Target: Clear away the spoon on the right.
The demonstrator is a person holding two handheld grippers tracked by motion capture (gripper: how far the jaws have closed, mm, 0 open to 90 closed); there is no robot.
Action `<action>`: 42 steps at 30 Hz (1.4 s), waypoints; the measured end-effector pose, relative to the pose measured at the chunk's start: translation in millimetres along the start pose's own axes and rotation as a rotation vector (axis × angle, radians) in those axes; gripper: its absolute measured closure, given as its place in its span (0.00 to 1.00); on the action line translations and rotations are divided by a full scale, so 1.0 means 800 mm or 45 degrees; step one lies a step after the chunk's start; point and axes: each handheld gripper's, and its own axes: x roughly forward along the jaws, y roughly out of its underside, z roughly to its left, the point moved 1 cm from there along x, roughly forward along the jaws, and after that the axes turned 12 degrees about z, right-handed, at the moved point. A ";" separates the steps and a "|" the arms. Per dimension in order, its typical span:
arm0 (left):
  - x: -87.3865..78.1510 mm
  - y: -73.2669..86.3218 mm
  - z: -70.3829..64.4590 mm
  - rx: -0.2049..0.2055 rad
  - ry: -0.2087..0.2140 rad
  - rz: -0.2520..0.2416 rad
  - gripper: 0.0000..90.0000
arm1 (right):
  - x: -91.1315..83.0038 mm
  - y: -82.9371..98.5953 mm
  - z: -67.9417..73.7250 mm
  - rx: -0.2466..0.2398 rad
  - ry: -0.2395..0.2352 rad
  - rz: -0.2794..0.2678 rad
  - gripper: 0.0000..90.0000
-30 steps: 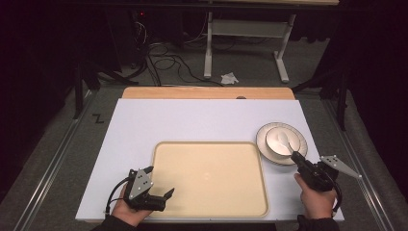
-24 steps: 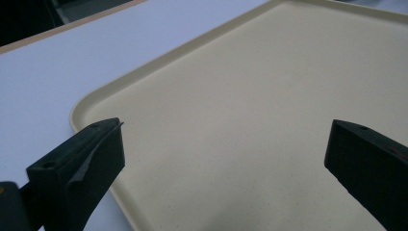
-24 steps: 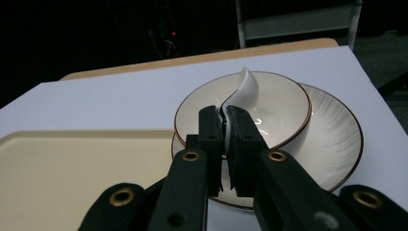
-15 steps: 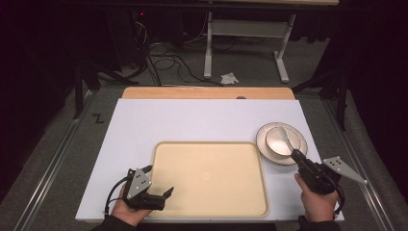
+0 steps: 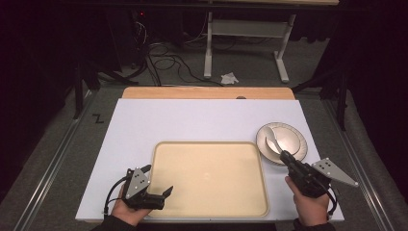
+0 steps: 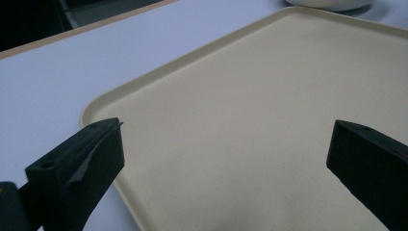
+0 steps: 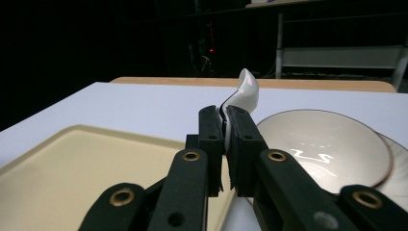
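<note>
R gripper (image 7: 225,126) fingers clamped tight on white ceramic spoon (image 7: 244,91), lifted just above shallow white bowl (image 5: 284,140) on its plate, prob. for transfer to beige plastic tray (image 5: 211,178). L gripper (image 5: 156,190) fingers wide open, empty, parked at tray's near-left corner on white tabletop (image 5: 192,120).

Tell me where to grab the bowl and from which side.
Take the bowl by its near rim, coming in from the person's side with one jaw inside and one outside. It sits upright on a plate with thin, open walls, and that edge faces the right gripper, which is shut on a spoon and must free it first.
</note>
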 end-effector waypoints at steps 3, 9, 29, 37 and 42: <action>0.000 0.000 0.000 -0.009 -0.002 -0.004 0.00 | 0.004 0.002 0.013 -0.030 -0.031 0.018 0.97; -0.001 0.001 0.002 -0.018 -0.007 -0.010 0.00 | 0.019 0.012 0.049 -0.112 -0.118 0.080 0.97; -0.002 0.003 0.004 -0.049 -0.017 -0.024 0.00 | 0.055 0.042 0.091 -0.226 -0.163 0.245 0.97; -0.003 0.002 0.004 -0.040 -0.019 -0.034 0.00 | 0.064 0.049 0.083 -0.223 -0.124 0.278 0.97; -0.003 0.002 0.004 -0.031 -0.015 -0.028 0.00 | 0.067 0.051 0.077 -0.201 -0.122 0.289 0.97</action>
